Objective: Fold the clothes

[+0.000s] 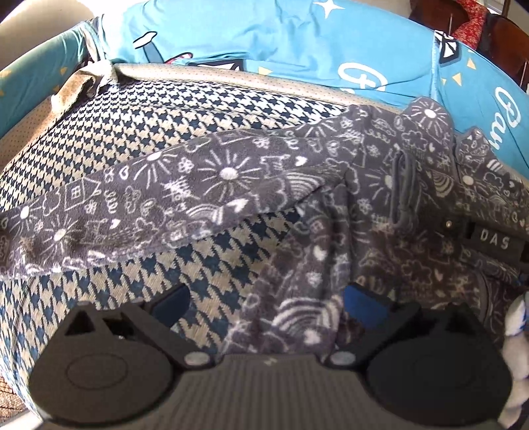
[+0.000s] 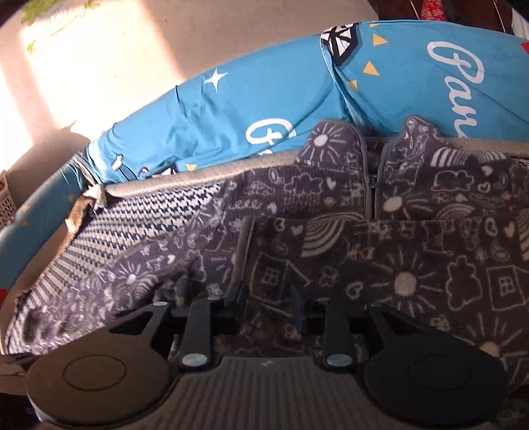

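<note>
A grey fleece jacket (image 1: 380, 205) with white doodle print lies spread on a houndstooth blanket (image 1: 139, 132). One sleeve (image 1: 139, 205) stretches out to the left. My left gripper (image 1: 267, 302) is open just above the jacket's lower edge, with nothing pinched between its wide-set fingers. In the right wrist view the collar (image 2: 370, 155) and zip point away from me. My right gripper (image 2: 267, 301) has its fingers close together on a fold of the jacket (image 2: 363, 264), beside a grey hem band (image 2: 244, 251). Its black body (image 1: 492, 243) also shows at the right of the left wrist view.
Blue printed bedding (image 1: 297, 43) is bunched along the far side, behind a beige perforated edge (image 1: 231, 74). A sunlit pale floor (image 2: 132, 66) lies beyond it. Dark furniture with red cloth (image 1: 476, 23) stands at the far right. Something white (image 1: 519, 330) sits at the right edge.
</note>
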Demonstrator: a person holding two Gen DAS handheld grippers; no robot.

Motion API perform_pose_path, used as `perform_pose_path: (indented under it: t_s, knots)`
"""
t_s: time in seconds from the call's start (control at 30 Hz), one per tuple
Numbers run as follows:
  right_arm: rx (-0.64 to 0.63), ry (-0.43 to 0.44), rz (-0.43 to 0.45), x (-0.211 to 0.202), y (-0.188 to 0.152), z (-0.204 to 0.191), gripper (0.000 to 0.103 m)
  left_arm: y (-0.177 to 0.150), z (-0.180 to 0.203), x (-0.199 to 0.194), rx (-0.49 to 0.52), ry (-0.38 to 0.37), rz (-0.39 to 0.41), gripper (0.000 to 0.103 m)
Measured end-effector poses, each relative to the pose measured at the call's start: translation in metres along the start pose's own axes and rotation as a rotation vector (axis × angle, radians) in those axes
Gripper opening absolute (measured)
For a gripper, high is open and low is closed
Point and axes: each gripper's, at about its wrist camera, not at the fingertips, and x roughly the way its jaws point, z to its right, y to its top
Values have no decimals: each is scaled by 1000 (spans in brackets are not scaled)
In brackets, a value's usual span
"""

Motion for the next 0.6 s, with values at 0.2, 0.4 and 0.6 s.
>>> perform_pose_path:
  t_s: [0.2,0.4,0.6]
  knots:
    - [-31,-16,-7,9,-2,-9,48,0,-8,0,-15,5,-2,103]
    - [-121,-60,-2,19,-8,-24,54,1,-18,2,-27,18,-8,103]
    - [-242,-131,20,23,-13,-37,32,0,-35,6,-57,40,-22,103]
